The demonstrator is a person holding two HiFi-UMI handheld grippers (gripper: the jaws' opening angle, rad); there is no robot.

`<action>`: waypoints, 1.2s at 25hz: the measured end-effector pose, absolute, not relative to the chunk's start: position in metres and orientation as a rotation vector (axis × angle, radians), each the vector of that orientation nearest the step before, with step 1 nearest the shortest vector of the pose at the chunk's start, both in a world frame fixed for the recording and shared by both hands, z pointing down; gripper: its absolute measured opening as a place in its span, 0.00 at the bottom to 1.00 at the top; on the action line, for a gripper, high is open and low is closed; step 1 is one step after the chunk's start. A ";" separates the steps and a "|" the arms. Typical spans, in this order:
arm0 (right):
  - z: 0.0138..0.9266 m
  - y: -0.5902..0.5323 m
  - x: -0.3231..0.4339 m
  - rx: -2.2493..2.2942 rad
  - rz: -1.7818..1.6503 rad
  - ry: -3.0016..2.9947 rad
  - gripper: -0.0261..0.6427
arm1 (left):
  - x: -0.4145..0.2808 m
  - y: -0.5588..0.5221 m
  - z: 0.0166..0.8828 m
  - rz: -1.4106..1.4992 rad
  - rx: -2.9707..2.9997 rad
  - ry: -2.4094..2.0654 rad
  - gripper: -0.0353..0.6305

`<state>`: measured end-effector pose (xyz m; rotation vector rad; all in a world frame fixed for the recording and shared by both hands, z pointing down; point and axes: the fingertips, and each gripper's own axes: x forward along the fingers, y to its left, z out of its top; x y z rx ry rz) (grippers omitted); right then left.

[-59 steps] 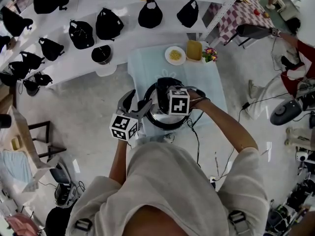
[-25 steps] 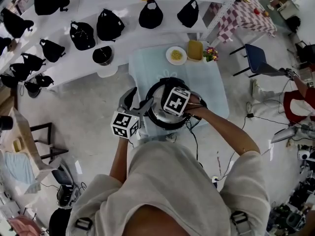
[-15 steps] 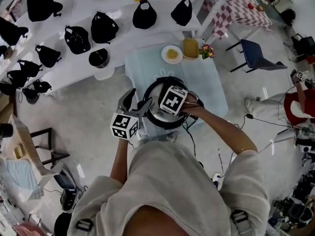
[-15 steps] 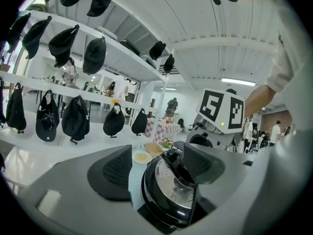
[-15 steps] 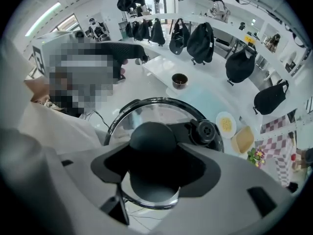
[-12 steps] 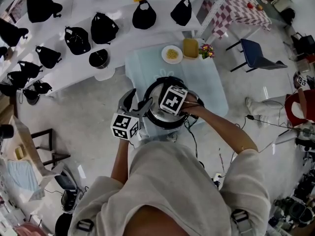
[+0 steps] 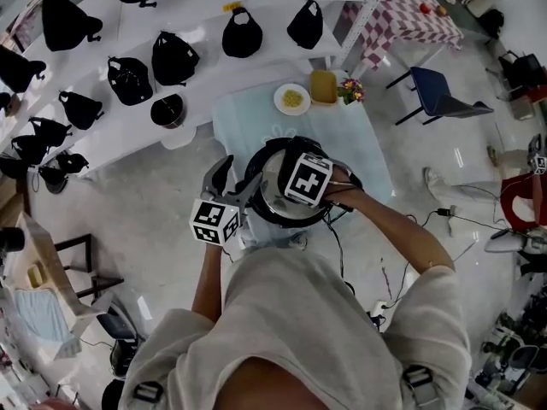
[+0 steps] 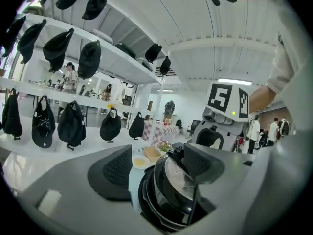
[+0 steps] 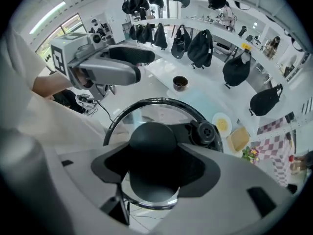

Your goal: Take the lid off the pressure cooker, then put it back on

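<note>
The pressure cooker (image 7: pixel 275 205) stands on a light blue table (image 7: pixel 350 148). My right gripper (image 9: pixel 155 166) points down and is shut on the black knob (image 9: pixel 152 140) of the glass lid (image 9: pixel 146 112). In the left gripper view the lid (image 8: pixel 183 177) sits tilted, a little above the black pot body (image 8: pixel 155 205). In the head view the right gripper's marker cube (image 7: pixel 308 178) hides the knob. My left gripper (image 7: pixel 242 171) is open at the pot's left side, and its right finger (image 8: pixel 203 161) is close to the rim. Nothing is held between its pads.
At the table's far end are a plate of yellow food (image 7: pixel 292 99), a yellow block (image 7: pixel 323 85) and small flowers (image 7: pixel 349 90). White shelves with several black bags (image 7: pixel 175 56) and a black bowl (image 7: pixel 167 109) curve behind. A blue chair (image 7: pixel 436 92) stands at the right. A cable (image 7: pixel 338 229) trails off the table.
My right gripper has risen slightly with the lid's knob in it, so the lid now stands a little off the pot. The left gripper has stayed put.
</note>
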<state>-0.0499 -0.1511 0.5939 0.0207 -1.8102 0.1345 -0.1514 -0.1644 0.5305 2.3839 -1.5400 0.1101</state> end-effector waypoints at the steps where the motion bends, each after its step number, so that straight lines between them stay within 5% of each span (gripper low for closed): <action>1: 0.591 -0.151 -0.044 0.036 0.149 -1.816 0.45 | -0.147 -0.167 0.528 0.108 2.395 -1.529 0.54; 30: 0.598 -0.124 0.268 0.627 0.600 -1.693 0.45 | 0.109 -0.195 0.513 0.225 2.741 -0.894 0.54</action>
